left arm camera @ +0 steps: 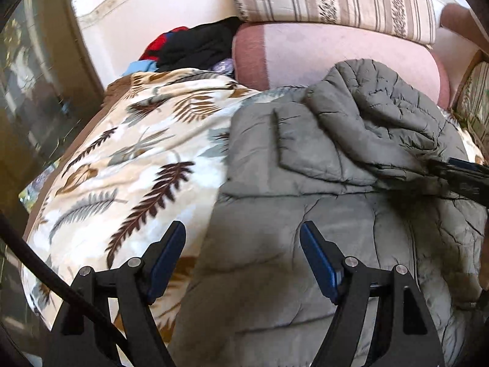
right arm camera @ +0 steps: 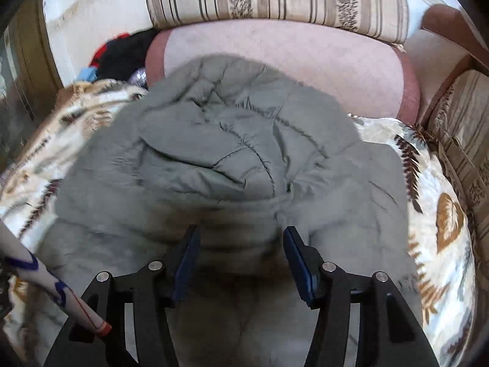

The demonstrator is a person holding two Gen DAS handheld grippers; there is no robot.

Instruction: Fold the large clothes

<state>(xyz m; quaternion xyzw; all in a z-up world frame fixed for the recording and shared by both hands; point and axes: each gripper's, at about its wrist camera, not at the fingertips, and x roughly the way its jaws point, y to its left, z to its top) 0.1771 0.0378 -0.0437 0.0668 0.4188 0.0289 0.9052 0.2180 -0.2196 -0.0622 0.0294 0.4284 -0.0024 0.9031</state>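
Note:
A grey quilted puffer jacket [left arm camera: 336, 183] lies on a leaf-print blanket [left arm camera: 137, 153], with a sleeve or hood bunched on top at the far side [left arm camera: 373, 107]. My left gripper [left arm camera: 243, 235] is open and empty above the jacket's near left edge. In the right wrist view the jacket [right arm camera: 214, 159] fills the middle, its bunched part folded over toward me. My right gripper [right arm camera: 241, 238] is open just above the jacket, with nothing between its fingers. Its dark tip also shows at the right edge of the left wrist view [left arm camera: 458, 174].
A pink cushion [left arm camera: 336, 52] and a striped cushion [left arm camera: 336, 0] stand behind the jacket. A pile of black, red and blue clothes [left arm camera: 189, 46] lies at the back left. Another patterned cushion [right arm camera: 458, 140] is on the right. A sleeved arm [right arm camera: 45, 278] shows at lower left.

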